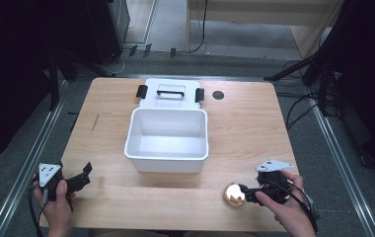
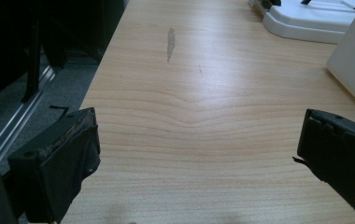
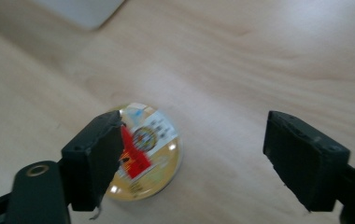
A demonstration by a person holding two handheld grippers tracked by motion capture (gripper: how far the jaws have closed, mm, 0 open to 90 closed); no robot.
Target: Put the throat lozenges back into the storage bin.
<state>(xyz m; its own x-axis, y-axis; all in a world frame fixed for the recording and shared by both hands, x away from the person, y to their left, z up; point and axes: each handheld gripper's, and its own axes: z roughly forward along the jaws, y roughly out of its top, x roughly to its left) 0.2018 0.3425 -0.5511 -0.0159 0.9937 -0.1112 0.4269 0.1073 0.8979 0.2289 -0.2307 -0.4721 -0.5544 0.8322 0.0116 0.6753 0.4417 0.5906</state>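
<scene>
Hovering right gripper parted over round tin (unheld); left gripper parted, level.

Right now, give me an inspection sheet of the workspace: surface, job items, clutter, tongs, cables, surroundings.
Surface: wood table, one dark scuff near its left side.
Job items: round gold tin flat on the table near the front right; open white bin at centre, nothing seen inside; its lid lies behind it, black handle up.
Clutter: small black disc on the table right of the lid.
Tongs: left tongs open over bare wood at the front left; right tongs open above the tin, not gripping it.
Cables: one trails from each tool; more on the floor at the right.
Surroundings: metal rails along both sides, dark stands, grey floor.
</scene>
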